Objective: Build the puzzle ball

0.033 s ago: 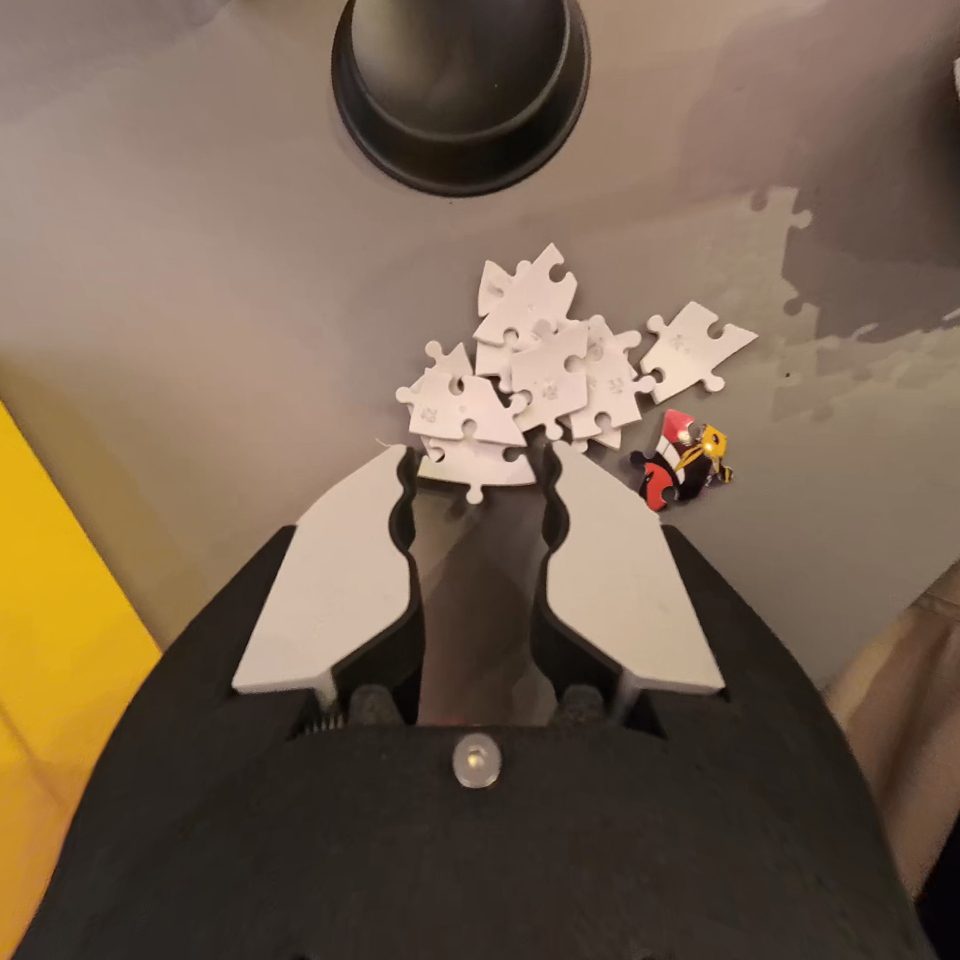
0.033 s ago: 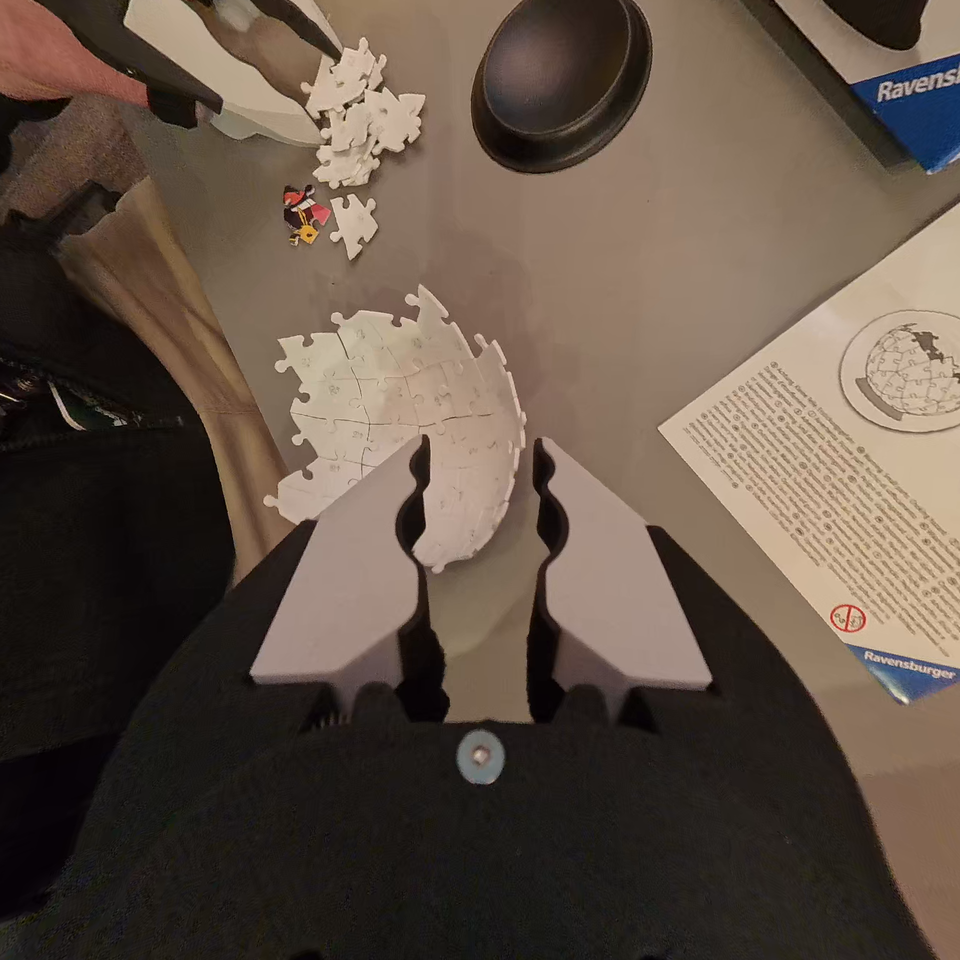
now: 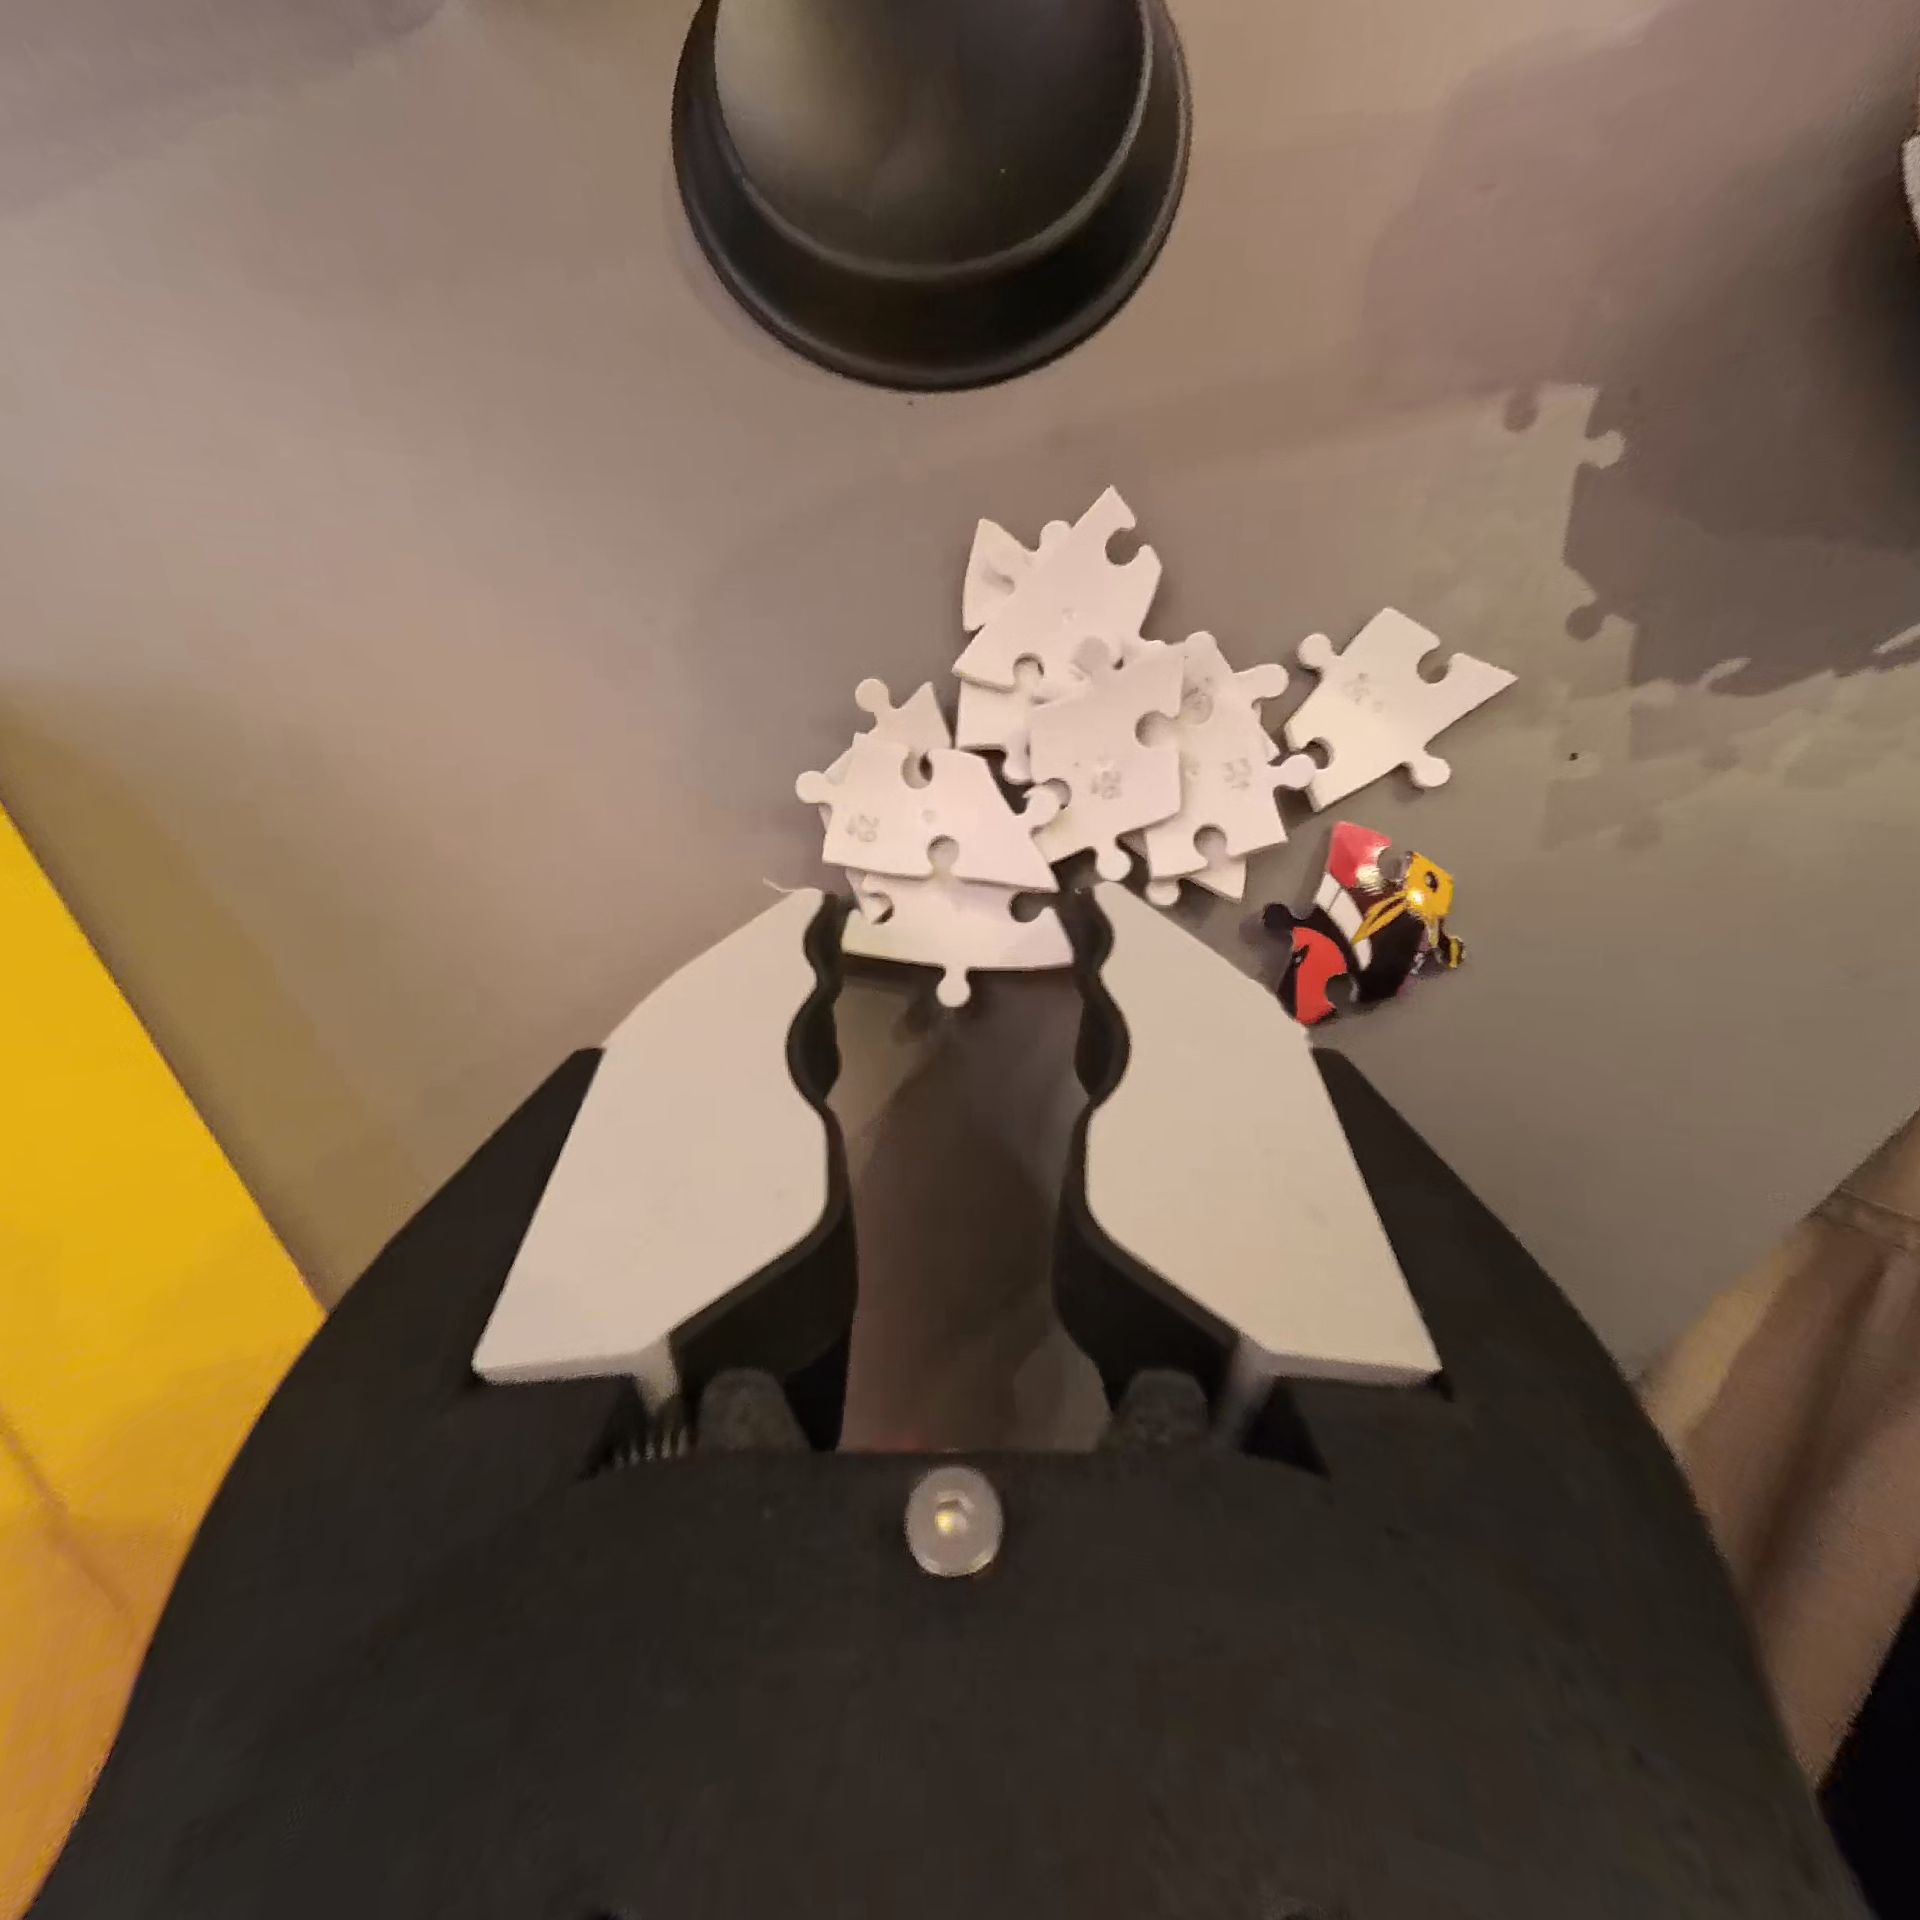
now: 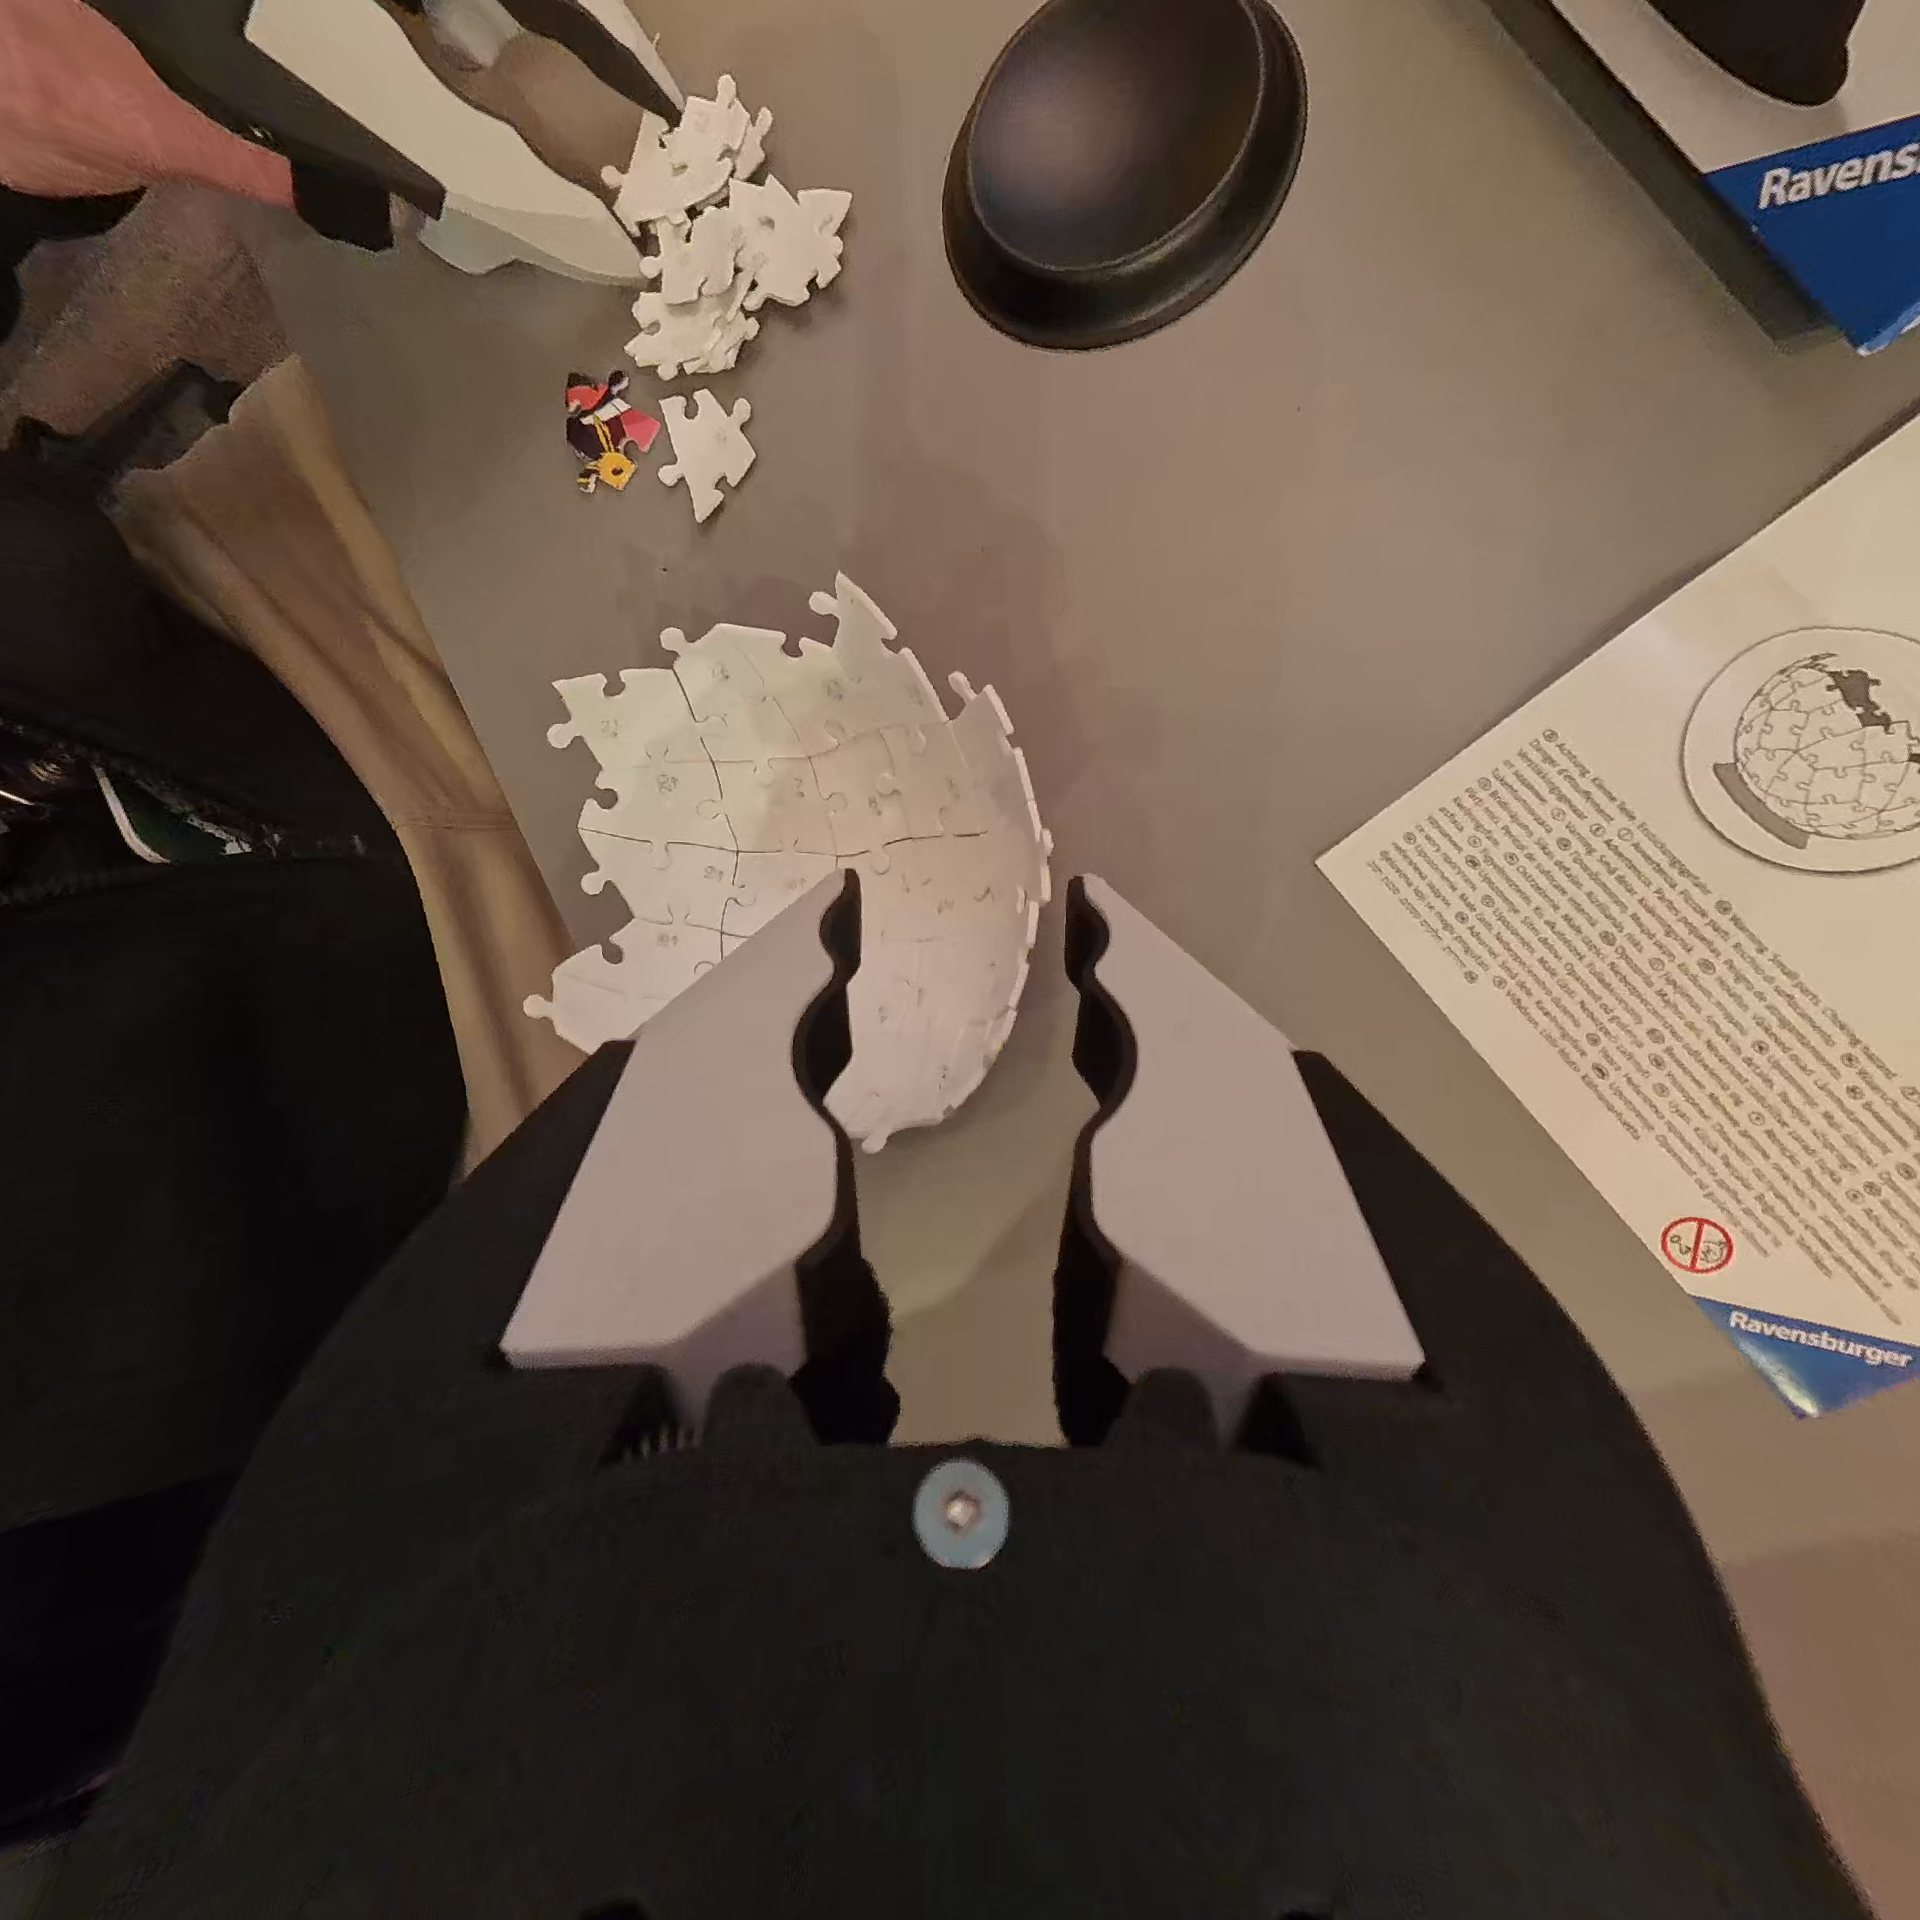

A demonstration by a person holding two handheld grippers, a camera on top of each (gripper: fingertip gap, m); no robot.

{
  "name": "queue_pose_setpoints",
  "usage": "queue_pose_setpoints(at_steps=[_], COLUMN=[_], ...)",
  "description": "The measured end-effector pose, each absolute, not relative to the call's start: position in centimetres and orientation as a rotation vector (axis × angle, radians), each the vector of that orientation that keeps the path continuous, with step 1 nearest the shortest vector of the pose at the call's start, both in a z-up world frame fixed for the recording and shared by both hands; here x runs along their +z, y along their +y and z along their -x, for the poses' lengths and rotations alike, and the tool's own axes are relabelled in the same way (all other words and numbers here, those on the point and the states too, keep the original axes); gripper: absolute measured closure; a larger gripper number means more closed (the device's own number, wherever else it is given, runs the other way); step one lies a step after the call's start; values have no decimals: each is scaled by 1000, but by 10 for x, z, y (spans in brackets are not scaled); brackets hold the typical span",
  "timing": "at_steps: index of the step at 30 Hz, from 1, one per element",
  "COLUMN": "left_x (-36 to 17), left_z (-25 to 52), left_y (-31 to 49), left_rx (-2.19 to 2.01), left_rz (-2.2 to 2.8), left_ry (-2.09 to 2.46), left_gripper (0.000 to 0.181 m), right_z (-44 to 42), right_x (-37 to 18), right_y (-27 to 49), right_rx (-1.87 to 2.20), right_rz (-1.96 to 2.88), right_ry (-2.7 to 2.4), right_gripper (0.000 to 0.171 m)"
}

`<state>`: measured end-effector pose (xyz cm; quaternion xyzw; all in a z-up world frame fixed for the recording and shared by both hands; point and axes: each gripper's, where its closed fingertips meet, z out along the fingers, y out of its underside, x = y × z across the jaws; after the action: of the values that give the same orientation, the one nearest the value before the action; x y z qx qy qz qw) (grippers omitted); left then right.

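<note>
A pile of loose white puzzle pieces [image 3: 1091, 748] lies on the grey table. My left gripper [image 3: 951, 914] is open, low at the near edge of the pile, its tips on either side of the nearest white piece [image 3: 956, 935]. A coloured piece [image 3: 1361, 925] and a single white piece [image 3: 1382, 707] lie to the right. In the right wrist view my right gripper [image 4: 961, 883] is open and empty above the partly built white ball shell [image 4: 790, 810]. The pile [image 4: 717, 229] and the left gripper [image 4: 646, 177] show at the far left.
A black round stand [image 3: 925, 177] sits beyond the pile and shows in the right wrist view [image 4: 1122, 166]. A printed instruction sheet [image 4: 1662, 987] lies right, a blue-and-white box [image 4: 1818, 156] far right. A yellow surface [image 3: 104, 1195] is on the left. A hand [image 4: 104, 114] holds the left gripper. Spacing between my two grippers at the tips: around 25 cm. The coloured piece [image 3: 1361, 925] lies some 4 cm from my left tips, 20 cm from my right tips. It turns up in the right wrist view [image 4: 598, 418] as well.
</note>
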<state>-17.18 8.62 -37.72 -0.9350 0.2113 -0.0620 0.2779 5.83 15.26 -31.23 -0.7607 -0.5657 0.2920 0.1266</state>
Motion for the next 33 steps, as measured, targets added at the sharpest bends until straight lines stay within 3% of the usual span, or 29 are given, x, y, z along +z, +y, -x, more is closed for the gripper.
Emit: queue_pose_setpoints(at_steps=[6, 8, 11, 17, 25, 29, 33], left_x=[-367, -360, -348, -356, -358, -365, -373], left_z=[183, 187, 183, 192, 225, 219, 224], left_y=[83, 80, 80, 53, 15, 24, 42], left_rx=[-31, 94, 162, 76, 93, 95, 143], left_rz=[2494, 2499, 2447, 2578, 2622, 2580, 2595], left_ry=[634, 746, 854, 653, 221, 240, 259], left_gripper=[140, 167, 173, 136, 103, 83, 75], right_z=[-56, -56, -56, -57, -58, -56, -53], right_x=[-311, -310, -310, -310, -305, -304, -301], right_y=[157, 159, 160, 160, 162, 160, 160], right_rx=[858, 862, 868, 849, 890, 921, 943], right_rz=[2204, 2197, 2194, 2190, 2172, 2160, 2144], right_ry=[-1634, -1623, -1620, -1628, -1594, -1589, -1582], right_gripper=[134, 134, 135, 134, 135, 135, 135])
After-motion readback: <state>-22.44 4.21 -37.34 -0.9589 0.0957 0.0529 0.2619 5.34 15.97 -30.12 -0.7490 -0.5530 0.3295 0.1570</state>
